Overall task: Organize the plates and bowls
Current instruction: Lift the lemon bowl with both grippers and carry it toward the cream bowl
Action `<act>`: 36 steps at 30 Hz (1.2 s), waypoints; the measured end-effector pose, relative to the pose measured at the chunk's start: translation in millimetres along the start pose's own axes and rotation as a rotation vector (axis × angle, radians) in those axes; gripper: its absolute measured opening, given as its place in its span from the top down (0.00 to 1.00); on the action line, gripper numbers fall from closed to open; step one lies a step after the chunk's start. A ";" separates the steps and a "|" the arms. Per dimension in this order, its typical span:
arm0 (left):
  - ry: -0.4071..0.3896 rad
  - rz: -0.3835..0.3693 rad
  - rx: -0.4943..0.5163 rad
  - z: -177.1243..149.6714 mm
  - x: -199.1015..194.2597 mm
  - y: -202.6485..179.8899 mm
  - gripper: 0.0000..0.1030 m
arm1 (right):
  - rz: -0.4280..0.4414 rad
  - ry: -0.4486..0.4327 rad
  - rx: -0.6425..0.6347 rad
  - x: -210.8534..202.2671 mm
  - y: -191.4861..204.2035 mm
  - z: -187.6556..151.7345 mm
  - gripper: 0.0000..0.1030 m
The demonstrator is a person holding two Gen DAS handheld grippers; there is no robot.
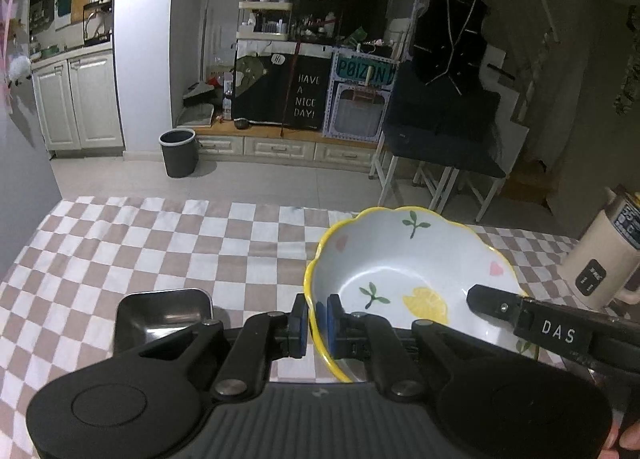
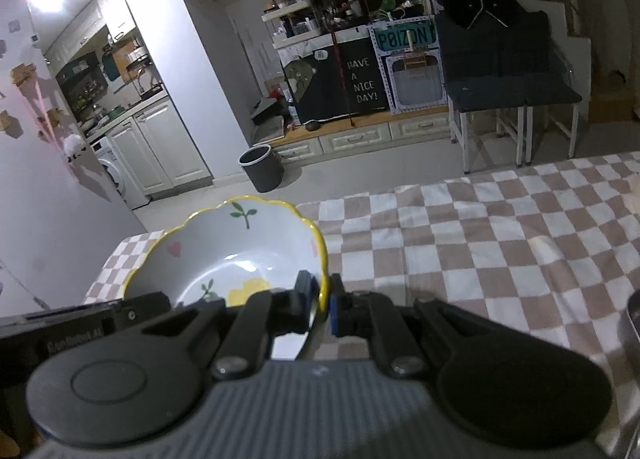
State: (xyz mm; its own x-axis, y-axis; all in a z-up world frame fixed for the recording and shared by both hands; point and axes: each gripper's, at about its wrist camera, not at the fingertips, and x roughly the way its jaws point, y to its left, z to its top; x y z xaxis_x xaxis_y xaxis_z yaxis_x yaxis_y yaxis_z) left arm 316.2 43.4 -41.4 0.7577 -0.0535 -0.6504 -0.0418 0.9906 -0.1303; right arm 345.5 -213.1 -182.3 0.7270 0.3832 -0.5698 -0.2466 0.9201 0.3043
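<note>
Jaws of both grippers are seen pinching one bowl (image 1: pixel 404 259) at the same time. The left gripper (image 1: pixel 318 323) is clamped on the near left part of the yellow wavy rim, with one blue pad inside the bowl and one outside. The right gripper (image 2: pixel 320 305) is clamped on the right side of the rim in the same way. In the left view, the right gripper is seen as a black bar marked "DAS", reaching over the right edge of the bowl.

The bowl is white inside, and a lemon, green sprigs and pink hearts are painted on it. It is held between the two grippers, over the desk (image 1: pixel 160 243), which is covered with a pink and white checked cloth. The bowl is tipped a little, so its inside can be seen.

A dark square dish (image 1: pixel 164 311) is seen on the desk, just left of the left gripper. A cream jug (image 1: pixel 600 259) with a handle is stood at the right edge. A grey bin (image 1: pixel 179 153) is seen on the floor beyond the desk.
</note>
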 end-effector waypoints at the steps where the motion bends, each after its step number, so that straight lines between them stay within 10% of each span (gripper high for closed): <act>1: -0.003 -0.001 0.000 -1.6 -4.9 -0.5 0.91 | 0.002 0.001 0.004 -4.9 0.6 -2.1 0.89; 36: -0.022 -0.017 0.032 -77.0 -116.3 16.5 0.92 | 0.057 0.101 -0.018 -85.1 31.6 -73.6 0.90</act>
State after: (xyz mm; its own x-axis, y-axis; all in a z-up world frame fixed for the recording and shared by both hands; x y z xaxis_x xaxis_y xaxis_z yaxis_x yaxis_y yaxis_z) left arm 177.2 56.3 -25.6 0.7722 -0.0677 -0.6317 -0.0083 0.9932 -0.1165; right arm 228.7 -210.7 -180.3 0.6431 0.4405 -0.6264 -0.2982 0.8975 0.3250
